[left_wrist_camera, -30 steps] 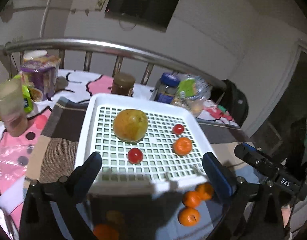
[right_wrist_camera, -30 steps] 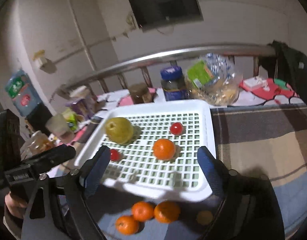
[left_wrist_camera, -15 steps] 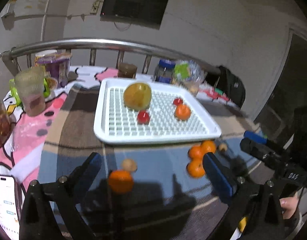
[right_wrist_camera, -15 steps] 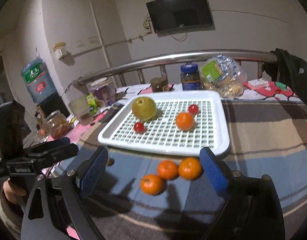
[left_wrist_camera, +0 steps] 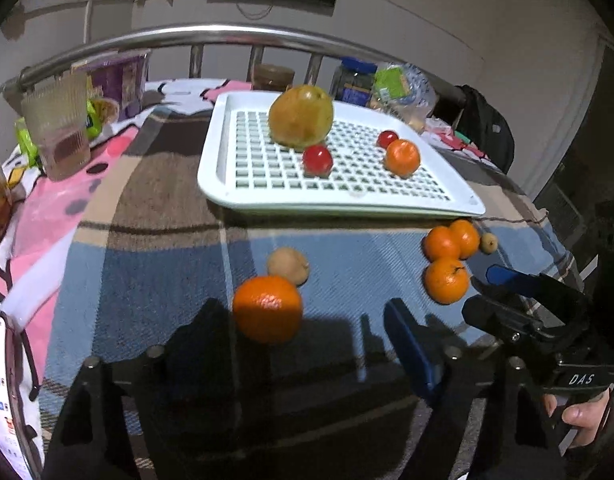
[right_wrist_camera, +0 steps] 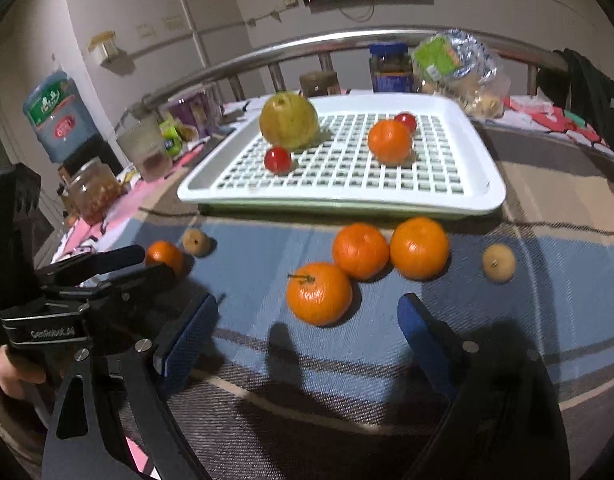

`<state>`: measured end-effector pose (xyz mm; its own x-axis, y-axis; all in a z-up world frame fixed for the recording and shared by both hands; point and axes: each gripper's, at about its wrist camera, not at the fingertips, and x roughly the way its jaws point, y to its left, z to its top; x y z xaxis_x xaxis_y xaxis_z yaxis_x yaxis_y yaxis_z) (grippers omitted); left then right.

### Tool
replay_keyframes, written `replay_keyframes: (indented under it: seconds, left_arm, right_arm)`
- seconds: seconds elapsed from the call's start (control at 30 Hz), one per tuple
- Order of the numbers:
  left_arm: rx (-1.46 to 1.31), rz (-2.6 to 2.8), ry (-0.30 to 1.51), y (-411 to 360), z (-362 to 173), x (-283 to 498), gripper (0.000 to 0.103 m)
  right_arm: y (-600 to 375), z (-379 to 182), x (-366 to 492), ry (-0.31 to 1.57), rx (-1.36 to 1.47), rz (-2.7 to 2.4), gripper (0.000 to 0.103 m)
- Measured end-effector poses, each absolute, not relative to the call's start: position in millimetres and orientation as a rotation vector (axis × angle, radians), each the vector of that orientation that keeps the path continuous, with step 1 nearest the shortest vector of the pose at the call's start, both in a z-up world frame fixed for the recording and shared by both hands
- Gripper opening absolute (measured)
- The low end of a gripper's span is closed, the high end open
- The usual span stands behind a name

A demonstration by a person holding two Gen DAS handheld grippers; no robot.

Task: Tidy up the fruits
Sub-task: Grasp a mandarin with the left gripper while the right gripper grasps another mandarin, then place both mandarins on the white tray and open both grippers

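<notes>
Left gripper (left_wrist_camera: 303, 344): jaws open, empty; a lone mandarin (left_wrist_camera: 267, 308) lies between and just ahead of them. Right gripper (right_wrist_camera: 307, 332): jaws open, empty, a stemmed mandarin (right_wrist_camera: 319, 293) just ahead. Both fruits lie on the blanket (right_wrist_camera: 547, 300) near the white tray (right_wrist_camera: 483, 184).

Both tools hang low with their fingers spread wide and nothing between them. The left tool (left_wrist_camera: 291, 344) shows one blue pad (left_wrist_camera: 407, 348) clearly; its other finger is in shadow. The right tool (right_wrist_camera: 307, 332) shows both blue pads (right_wrist_camera: 187, 336). A bare hand (left_wrist_camera: 583, 420) grips the right tool's handle, another hand (right_wrist_camera: 11, 372) the left's.
</notes>
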<state>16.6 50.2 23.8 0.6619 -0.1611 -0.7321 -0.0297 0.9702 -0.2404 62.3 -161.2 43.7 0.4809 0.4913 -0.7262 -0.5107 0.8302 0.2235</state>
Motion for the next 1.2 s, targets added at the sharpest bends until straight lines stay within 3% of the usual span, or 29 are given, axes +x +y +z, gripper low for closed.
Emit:
replay_keyframes:
  seconds: [0.17, 0.3, 0.43, 1.2]
  left_arm:
    - [-0.256, -0.058, 0.864, 54.2, 16.5, 19.5, 0.066]
    - [-0.256, -0.028, 0.891, 58.5, 10.1, 23.2, 0.040]
    - [-0.260, -0.032, 0.888, 60.0, 10.4, 21.3, 0.040]
    - [-0.228, -0.079, 0.801, 45.7, 60.5, 32.2, 0.039]
  right_arm:
    - [-155.1, 34.5, 65.0, 0.908, -0.052, 0.604, 0.069]
    - [-148.8, 29.6, 68.8, 0.927, -0.068, 0.606, 0.050]
    - [-150.2, 24.3, 73.2, 0.941, -0.055, 0.593, 0.038]
    - [-160.2, 62.7, 76.8, 0.873, -0.027, 0.631, 0.038]
